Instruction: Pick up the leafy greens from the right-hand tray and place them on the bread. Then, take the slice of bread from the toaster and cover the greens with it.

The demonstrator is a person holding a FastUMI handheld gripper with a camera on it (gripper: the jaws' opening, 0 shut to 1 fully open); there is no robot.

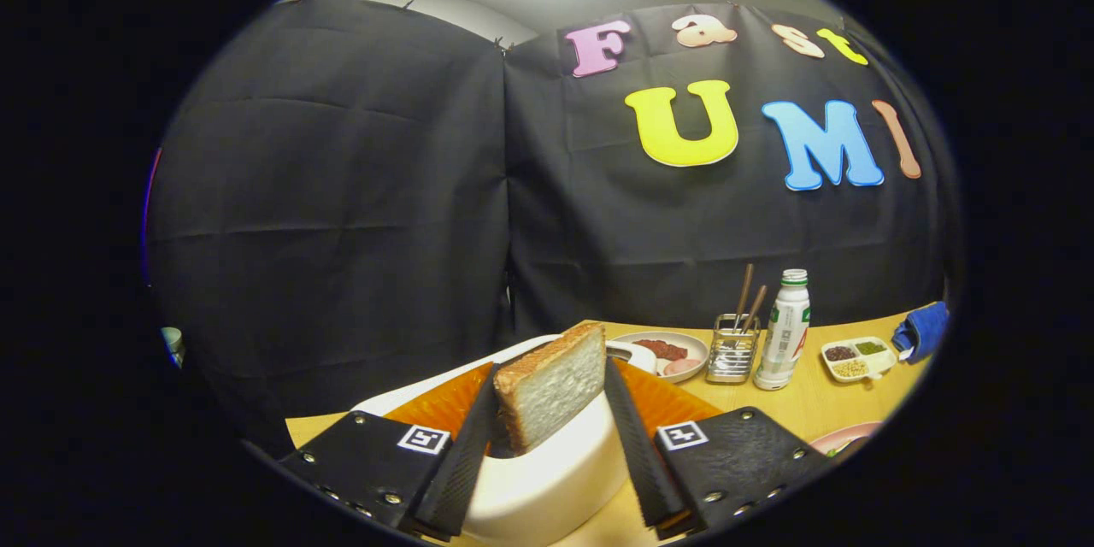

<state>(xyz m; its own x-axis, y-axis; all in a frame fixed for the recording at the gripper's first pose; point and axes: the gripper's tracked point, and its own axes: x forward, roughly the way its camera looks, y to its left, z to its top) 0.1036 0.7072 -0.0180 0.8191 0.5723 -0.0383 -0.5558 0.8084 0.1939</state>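
Flanking the bread slice (551, 385) in the toaster (547, 470), gripper (551, 410) fingers apart

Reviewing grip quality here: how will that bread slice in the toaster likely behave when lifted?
The bread slice looks porous, so probably light and easily crushed. It stands upright in the toaster, so it seems fairly stiff. The claw fingers flank it, apparently not yet pressing.

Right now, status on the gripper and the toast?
Gripper open, fingers either side of bread slice. Slice stands upright in toaster, not clamped. Nothing between the fingers and the slice.
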